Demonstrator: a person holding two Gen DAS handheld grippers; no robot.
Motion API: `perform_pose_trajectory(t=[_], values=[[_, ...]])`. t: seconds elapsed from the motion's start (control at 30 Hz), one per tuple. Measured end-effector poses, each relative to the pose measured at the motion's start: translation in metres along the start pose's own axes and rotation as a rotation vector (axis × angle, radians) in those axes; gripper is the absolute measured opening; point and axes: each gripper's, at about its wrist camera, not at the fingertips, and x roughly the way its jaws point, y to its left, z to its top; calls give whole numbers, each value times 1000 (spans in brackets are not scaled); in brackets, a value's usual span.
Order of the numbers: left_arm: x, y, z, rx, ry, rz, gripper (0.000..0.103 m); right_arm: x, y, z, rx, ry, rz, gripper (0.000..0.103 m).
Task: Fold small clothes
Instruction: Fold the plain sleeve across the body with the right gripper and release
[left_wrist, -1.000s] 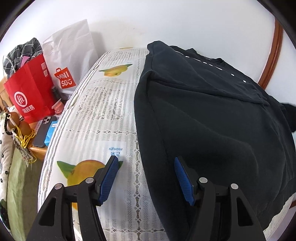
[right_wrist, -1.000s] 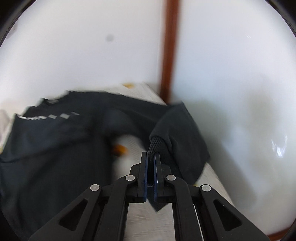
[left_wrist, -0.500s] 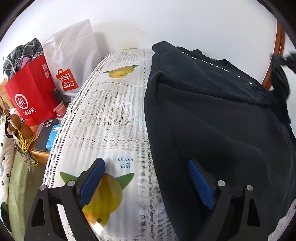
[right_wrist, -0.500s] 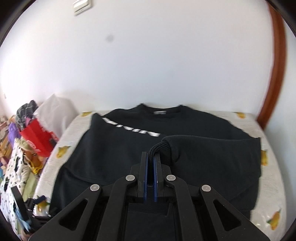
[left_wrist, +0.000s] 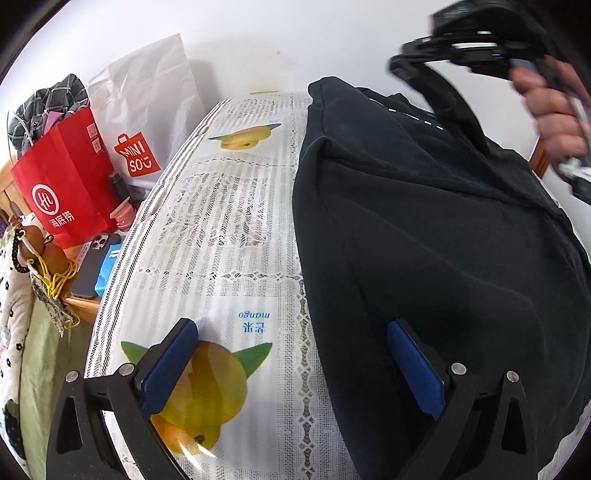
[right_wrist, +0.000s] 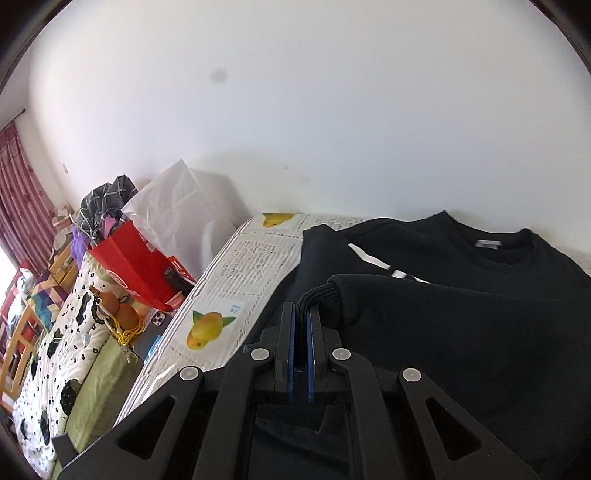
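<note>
A black sweatshirt (left_wrist: 424, 236) lies flat on the table's mango-print cloth (left_wrist: 229, 229). My left gripper (left_wrist: 291, 354) is open and empty, low over the shirt's near left edge, one finger over the cloth and one over the shirt. My right gripper (right_wrist: 301, 314) is shut on the ribbed cuff (right_wrist: 317, 295) of the shirt's sleeve (right_wrist: 461, 325) and holds it across the chest, above the body. In the left wrist view the right gripper (left_wrist: 424, 68) with the hand holding it shows at the top right, with the sleeve (left_wrist: 454, 107) hanging from it.
Left of the table stand a red paper bag (left_wrist: 62, 177) and a white Miniso bag (left_wrist: 147, 122). A phone (left_wrist: 92, 269) lies on a wooden ledge by the table's left edge. A spotted quilt (right_wrist: 55, 354) lies further left. A white wall runs behind.
My right gripper has carried the sleeve cuff leftward across the shirt's chest. My left gripper has stayed open and shifted slightly along the shirt's left edge.
</note>
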Motion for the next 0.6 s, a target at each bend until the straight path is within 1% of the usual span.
perform_pose_trajectory(t=[0.07,0.1,0.17,0.23,0.33,0.4,0.43,0.5,0.57,0.6], values=[[0,0,0,0,1,0,103,21,2,3,16,29,-2,6],[0,0,0,-1,1,-1,103,29,1,3,24,43,3,10],[1,1,0,-2,1,-2,103,43,-5,0,49,67,42,20],[1,1,1,-2,1,-3,103,46,-10,-4,56,71,56,22],[1,1,1,-2,1,-2,103,40,-22,-14,25,51,17,24],[0,1,1,-2,2,-3,103,44,-31,-24,-6,75,-56,24],[0,1,0,-2,2,-3,103,51,-36,-31,-33,103,-120,24],[0,1,0,-2,2,-2,103,63,-41,-42,-61,138,-185,24],[0,1,0,-2,2,-2,103,77,-50,-57,-63,185,-197,24],[0,1,0,-2,1,-3,103,73,-50,-61,-75,139,-203,24]])
